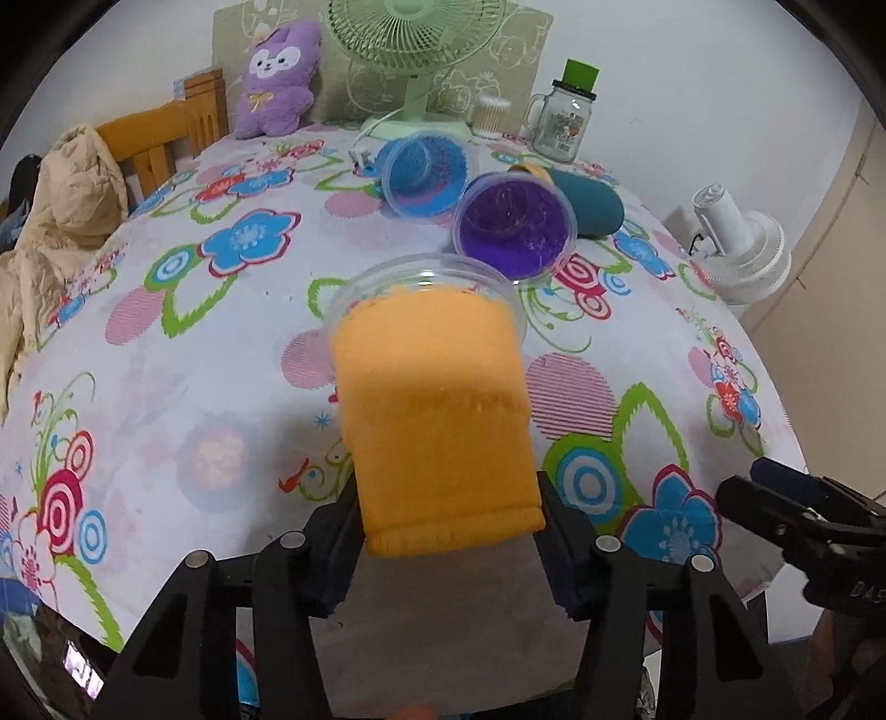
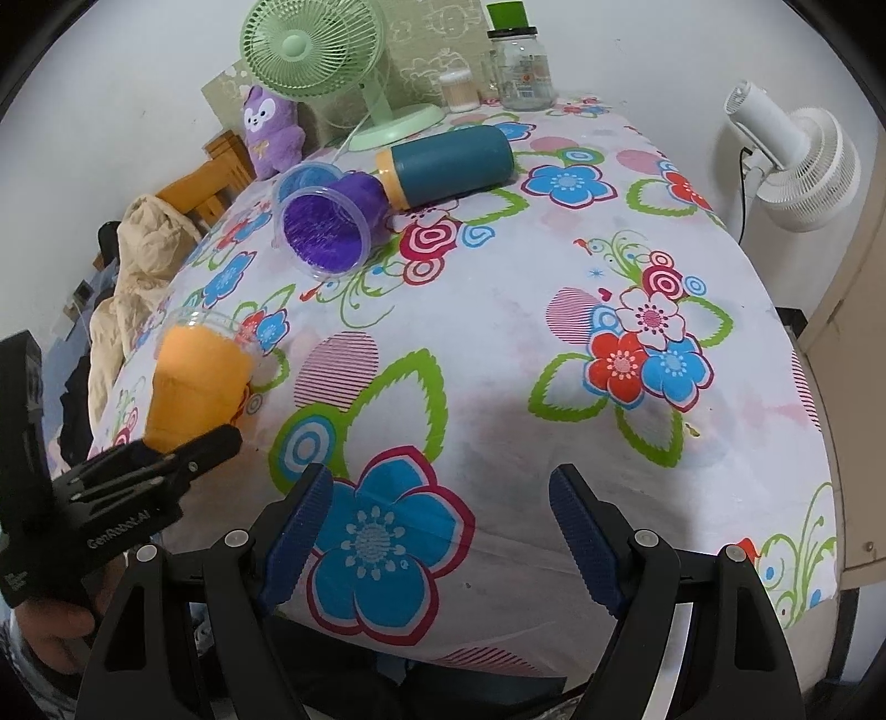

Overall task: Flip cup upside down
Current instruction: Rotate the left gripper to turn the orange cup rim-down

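Left gripper (image 1: 451, 531) clamps orange cup (image 1: 437, 410), seemingly off table (image 1: 166, 354); right gripper (image 2: 440, 531) fingers apart.

A lived-in room at home.
A floral cloth (image 2: 554, 343) covers the worktop, with a plush toy (image 1: 275, 77), desk fan (image 1: 412, 44) and wooden bedframe (image 1: 160, 138).

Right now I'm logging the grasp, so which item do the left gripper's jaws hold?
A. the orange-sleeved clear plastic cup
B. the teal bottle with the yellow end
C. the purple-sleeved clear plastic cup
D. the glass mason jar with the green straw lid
A. The left gripper has its jaws closed on both sides of the orange-sleeved clear plastic cup, while the purple-sleeved clear plastic cup lies on the flowered tablecloth, untouched.
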The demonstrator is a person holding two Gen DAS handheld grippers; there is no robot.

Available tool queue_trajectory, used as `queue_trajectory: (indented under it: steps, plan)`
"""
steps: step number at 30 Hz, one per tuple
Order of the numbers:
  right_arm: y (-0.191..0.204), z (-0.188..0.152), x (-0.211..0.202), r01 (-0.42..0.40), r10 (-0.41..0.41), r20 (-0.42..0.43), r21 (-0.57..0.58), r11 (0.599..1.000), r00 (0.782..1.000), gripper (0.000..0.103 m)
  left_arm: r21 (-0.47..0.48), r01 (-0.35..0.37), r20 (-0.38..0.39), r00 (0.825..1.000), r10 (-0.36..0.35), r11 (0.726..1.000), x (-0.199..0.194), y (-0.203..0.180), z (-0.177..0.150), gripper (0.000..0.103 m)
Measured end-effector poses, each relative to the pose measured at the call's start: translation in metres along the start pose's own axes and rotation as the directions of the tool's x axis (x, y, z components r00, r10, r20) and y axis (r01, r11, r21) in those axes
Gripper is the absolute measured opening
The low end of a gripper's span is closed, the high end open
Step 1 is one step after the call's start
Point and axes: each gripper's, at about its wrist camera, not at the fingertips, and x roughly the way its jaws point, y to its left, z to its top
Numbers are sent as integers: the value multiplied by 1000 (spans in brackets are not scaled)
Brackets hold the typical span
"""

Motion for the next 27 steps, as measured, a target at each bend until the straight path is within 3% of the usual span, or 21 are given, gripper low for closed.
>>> queue_trajectory:
  steps: [16,18,27]
  plan:
    - [9,0,5,-4,4,-7,-18,1000,1000,83,14,0,86,996,-1,1000,-37,7,19,54]
    - [10,0,5,-5,5,-9,-20,1000,1000,83,15,0,86,996,-2,1000,-39,8,20,49]
    - [13,-1,4,-3,3,-8,-25,1000,1000,83,9,29,78,996,-30,1000,-37,10,22,47]
